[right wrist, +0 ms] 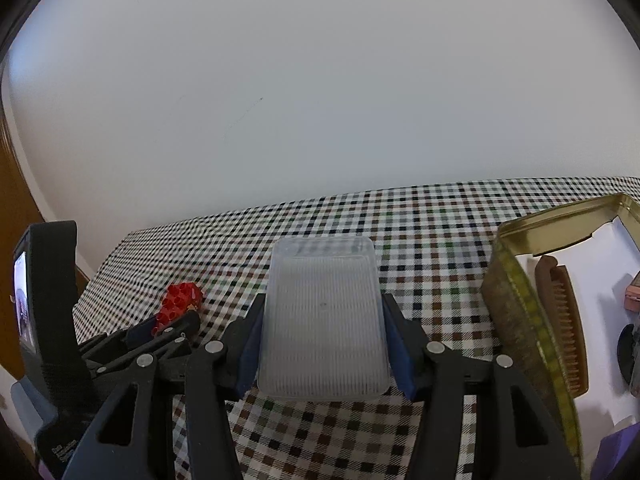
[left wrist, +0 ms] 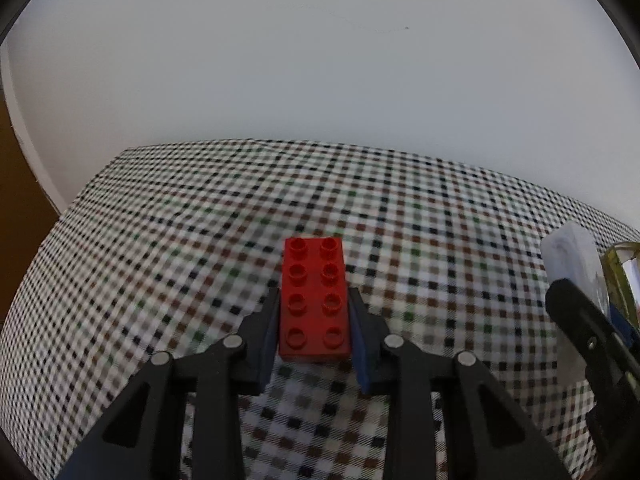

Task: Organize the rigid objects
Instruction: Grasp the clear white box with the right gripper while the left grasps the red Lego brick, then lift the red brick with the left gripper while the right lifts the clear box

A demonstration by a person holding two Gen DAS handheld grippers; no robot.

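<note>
My left gripper (left wrist: 314, 300) is shut on a red 2x4 toy brick (left wrist: 314, 300), held studs up a little above the checked tablecloth (left wrist: 160, 240). The brick also shows in the right wrist view (right wrist: 178, 304), at the left. My right gripper (right wrist: 322, 312) is shut on a frosted clear plastic box (right wrist: 324, 320), held flat above the cloth. The plastic box also shows at the right edge of the left wrist view (left wrist: 572, 252). An open gold tin (right wrist: 520, 320) stands right of the right gripper.
The tin holds a white liner, a brown comb (right wrist: 564, 320) and small items at the far right. A white wall runs behind the table. The table's left edge and a brown floor (left wrist: 20, 184) lie at the left.
</note>
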